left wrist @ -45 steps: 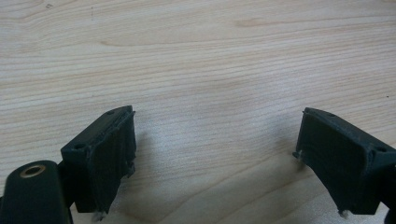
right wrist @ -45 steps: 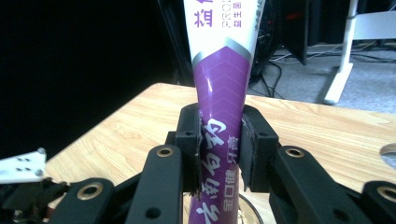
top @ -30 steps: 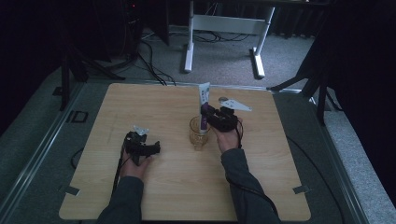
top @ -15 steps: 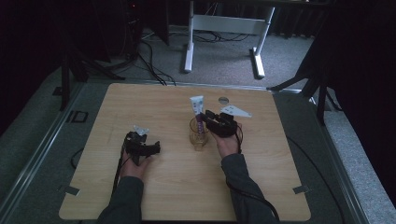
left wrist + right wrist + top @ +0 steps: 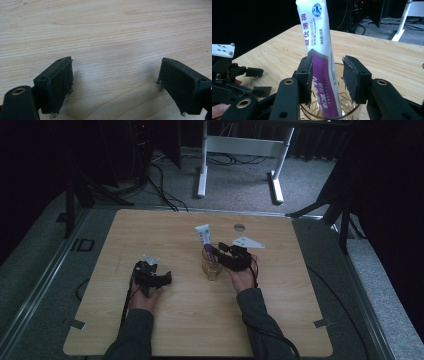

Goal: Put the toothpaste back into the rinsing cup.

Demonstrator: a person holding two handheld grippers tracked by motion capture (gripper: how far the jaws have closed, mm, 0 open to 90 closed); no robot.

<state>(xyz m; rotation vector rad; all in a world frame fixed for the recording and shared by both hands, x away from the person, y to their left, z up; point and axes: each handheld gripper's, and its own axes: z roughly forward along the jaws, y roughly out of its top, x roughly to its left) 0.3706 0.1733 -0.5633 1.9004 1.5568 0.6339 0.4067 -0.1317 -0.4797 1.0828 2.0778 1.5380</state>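
Note:
A white and purple toothpaste tube [image 5: 203, 234] [image 5: 319, 50] stands upright in a clear glass [image 5: 212, 265] [image 5: 347, 106] near the middle of the wooden table [image 5: 150, 230]. My right gripper [image 5: 216, 252] [image 5: 327, 62] reaches in from the right at the glass's rim. Its jaws have just been opening; the tube stands between them, close to one pad and clear of the other. My left gripper [image 5: 165, 279] [image 5: 116, 67] rests low over the table at the left, open, with bare wood between its jaws.
A small round disc [image 5: 239, 227] sits on the table behind the glass. Beyond the far edge stand the white legs of a desk frame [image 5: 202, 165], with cables on the floor. Dark stands flank the table.
The right gripper brought the tube left and down into the glass, and its jaws spread apart. The left gripper stayed put.

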